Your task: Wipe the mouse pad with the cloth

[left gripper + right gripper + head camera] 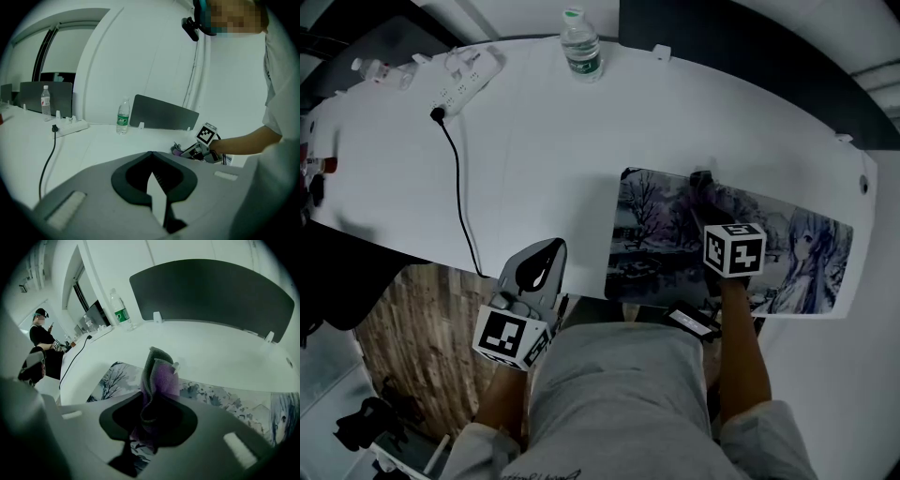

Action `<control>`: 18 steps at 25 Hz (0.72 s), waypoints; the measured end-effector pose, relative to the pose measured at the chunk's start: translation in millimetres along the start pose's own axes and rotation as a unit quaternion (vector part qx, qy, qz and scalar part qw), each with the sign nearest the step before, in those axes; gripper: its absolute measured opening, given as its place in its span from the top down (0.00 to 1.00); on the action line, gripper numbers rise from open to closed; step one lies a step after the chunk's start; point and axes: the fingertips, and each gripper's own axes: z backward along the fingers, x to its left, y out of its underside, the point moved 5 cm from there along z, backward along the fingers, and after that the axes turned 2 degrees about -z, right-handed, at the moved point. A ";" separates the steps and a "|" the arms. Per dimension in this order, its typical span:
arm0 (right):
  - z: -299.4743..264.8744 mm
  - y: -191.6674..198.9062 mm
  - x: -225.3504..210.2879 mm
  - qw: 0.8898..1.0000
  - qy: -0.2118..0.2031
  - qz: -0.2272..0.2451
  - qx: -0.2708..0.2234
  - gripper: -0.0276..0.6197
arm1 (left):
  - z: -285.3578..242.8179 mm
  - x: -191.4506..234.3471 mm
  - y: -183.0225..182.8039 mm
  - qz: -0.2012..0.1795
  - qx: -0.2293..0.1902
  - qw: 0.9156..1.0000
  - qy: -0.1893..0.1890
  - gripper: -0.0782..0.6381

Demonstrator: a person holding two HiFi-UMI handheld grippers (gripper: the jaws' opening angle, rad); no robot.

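Note:
A long mouse pad (656, 239) printed with winter trees and an anime figure lies at the white desk's near right edge. My right gripper (703, 187) is over the pad's left half, shut on a folded purple-grey cloth (157, 373) that sticks up past the jaws. The same cloth (701, 178) shows as a dark lump at the jaw tips in the head view. The pad (211, 397) spreads beneath and beyond it. My left gripper (542, 262) hangs off the desk's front edge, left of the pad, shut and holding nothing. In the left gripper view the right gripper (199, 149) and cloth (176, 150) show at right.
A water bottle (579, 45) stands at the desk's far edge. A power strip (467, 73) lies at the far left, its black cable (459, 187) running to the front edge. A dark partition panel (211, 291) rises behind the desk. Wooden floor (412, 328) lies below left.

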 end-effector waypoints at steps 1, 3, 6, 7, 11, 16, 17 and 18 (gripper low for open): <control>-2.2 -1.9 5.0 1.000 -0.001 0.001 0.000 0.82 | 2.5 3.7 -1.1 -0.001 0.002 1.000 0.000 0.87; -7.1 -4.7 15.6 1.000 -0.004 0.003 -0.001 0.82 | 7.8 11.1 -0.6 -0.002 0.004 1.000 -0.001 0.87; -15.2 -8.6 33.7 1.000 -0.013 0.010 -0.001 0.82 | 15.3 20.9 0.7 -0.003 0.003 1.000 -0.002 0.87; -17.7 -10.2 40.0 1.000 -0.016 0.013 0.000 0.82 | 17.5 23.5 0.6 -0.003 0.002 1.000 -0.003 0.87; -27.2 -15.8 63.3 0.999 -0.030 0.024 -0.001 0.82 | 24.6 30.1 1.0 -0.007 -0.001 1.000 -0.001 0.87; -36.5 -20.3 86.9 0.998 -0.047 0.030 -0.002 0.82 | 30.6 33.8 1.3 -0.007 0.002 1.000 0.000 0.87; -38.0 -20.7 90.9 0.998 -0.050 0.031 -0.003 0.82 | 31.7 34.0 1.5 -0.007 0.002 1.000 0.001 0.87; -39.5 -21.1 94.8 0.998 -0.053 0.033 -0.003 0.82 | 32.7 34.4 1.7 -0.008 0.002 1.000 0.001 0.87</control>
